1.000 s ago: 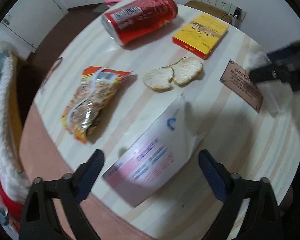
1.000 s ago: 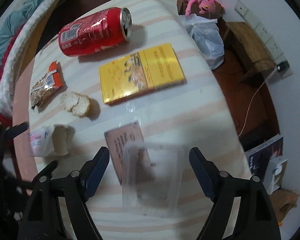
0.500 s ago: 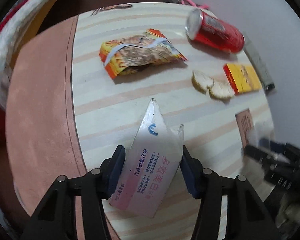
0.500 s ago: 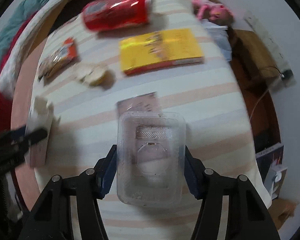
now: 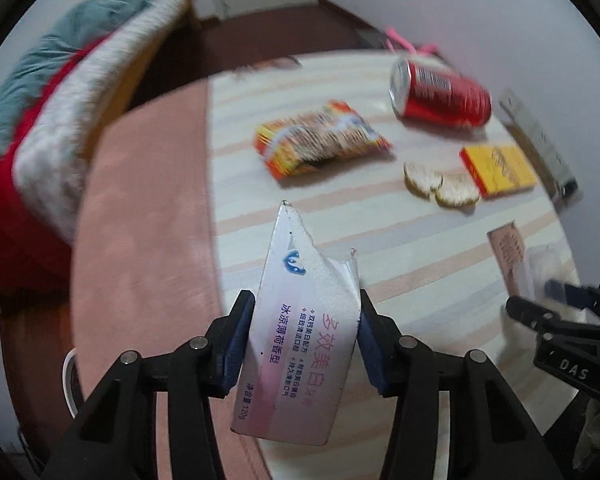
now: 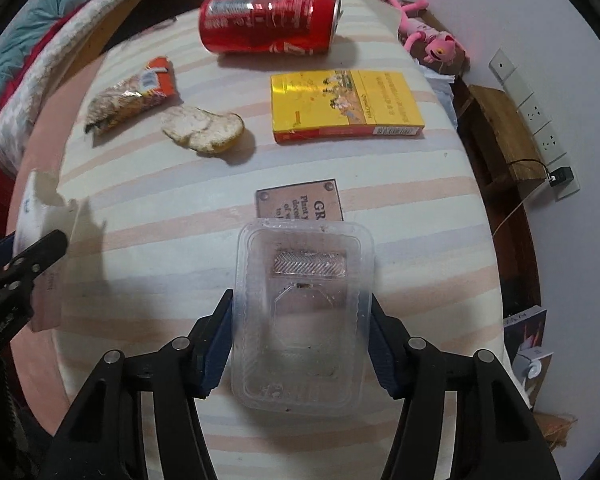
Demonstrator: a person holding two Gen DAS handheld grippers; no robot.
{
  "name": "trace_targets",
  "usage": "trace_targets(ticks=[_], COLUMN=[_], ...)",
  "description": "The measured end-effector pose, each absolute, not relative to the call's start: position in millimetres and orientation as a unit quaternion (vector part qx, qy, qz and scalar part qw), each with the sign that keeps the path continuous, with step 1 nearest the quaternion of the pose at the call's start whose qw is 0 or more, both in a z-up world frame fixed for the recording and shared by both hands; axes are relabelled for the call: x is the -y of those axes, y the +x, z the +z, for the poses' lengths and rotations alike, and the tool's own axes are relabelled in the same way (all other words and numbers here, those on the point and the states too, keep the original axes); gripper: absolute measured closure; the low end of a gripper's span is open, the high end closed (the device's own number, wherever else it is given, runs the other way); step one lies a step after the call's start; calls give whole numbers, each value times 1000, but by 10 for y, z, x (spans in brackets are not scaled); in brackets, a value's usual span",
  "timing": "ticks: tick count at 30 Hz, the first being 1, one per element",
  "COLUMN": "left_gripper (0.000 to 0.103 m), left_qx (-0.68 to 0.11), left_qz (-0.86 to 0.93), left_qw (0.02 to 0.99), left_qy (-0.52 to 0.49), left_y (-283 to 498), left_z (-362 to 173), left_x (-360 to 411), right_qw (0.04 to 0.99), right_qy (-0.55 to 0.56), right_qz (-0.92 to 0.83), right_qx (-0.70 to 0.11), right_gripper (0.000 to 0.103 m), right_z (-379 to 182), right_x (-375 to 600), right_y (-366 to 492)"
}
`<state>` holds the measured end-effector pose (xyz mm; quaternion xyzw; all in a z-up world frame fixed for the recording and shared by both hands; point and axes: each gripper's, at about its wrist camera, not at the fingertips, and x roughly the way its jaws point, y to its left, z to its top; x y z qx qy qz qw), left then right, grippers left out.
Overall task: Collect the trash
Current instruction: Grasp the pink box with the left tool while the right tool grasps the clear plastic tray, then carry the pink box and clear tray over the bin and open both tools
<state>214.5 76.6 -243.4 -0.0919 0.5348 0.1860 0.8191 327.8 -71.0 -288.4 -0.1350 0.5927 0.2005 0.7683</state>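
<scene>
Jaws gripping trash, striped table (image 6: pixel 420 208), white walls (image 5: pixel 480 8)

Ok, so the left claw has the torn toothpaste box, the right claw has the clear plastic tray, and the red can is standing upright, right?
Not quite: the red can lies on its side, as the right wrist view shows. The left claw does grip the torn toothpaste box, and the right claw the clear plastic tray.

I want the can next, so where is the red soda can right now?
The red soda can lies on its side at the table's far edge in the right wrist view, beyond the yellow box and right of the snack wrapper.
</scene>
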Motion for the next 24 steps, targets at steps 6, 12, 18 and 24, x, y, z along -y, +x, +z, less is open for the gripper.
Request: trace_targets(ticks=[6, 12, 18, 24], left_gripper=[57, 57, 57, 57], left_qx=[-475, -422, -393, -384], left_qz=[229, 268, 296, 351], left_qw=[841, 850, 840, 810], left_qy=[-125, -165, -228, -271], left_y=[1545, 804, -41, -912], left_z=[-1955, -1488, -1194, -1175], left_x=[-1004, -1337, -1914, -2666], right_qw=[776, 768, 743, 694], right_qy=[-117, -107, -117, -144], right_qz=[242, 316, 409, 492], right_qx=[-570, -547, -518, -505], right_gripper=[42, 42, 42, 42], right_z=[-2580, -2193, -1800, -1704], right_x=[586, 183, -530, -1378], right_y=[2867, 2286, 1455, 623])
